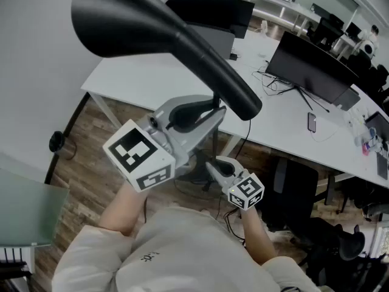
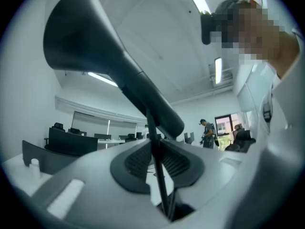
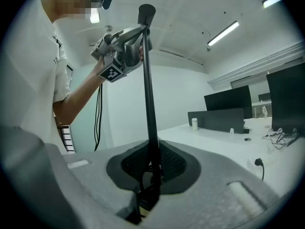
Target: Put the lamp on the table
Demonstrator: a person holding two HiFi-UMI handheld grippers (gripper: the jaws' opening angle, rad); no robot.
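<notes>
The left gripper [image 1: 208, 112] clamps the lamp [image 1: 182, 35] pole [image 3: 148, 80] high (just under the shade [image 1: 121, 17]); the right gripper [image 1: 214, 162] clamps it lower, by the table's [image 1: 152, 81] near edge.

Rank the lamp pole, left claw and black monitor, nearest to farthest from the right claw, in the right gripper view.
1. Lamp pole, clamped in the right claw.
2. Left claw, higher up the pole.
3. Black monitor, on the table at right.

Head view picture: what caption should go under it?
The left gripper and right gripper hold a black lamp near the white table.
</notes>
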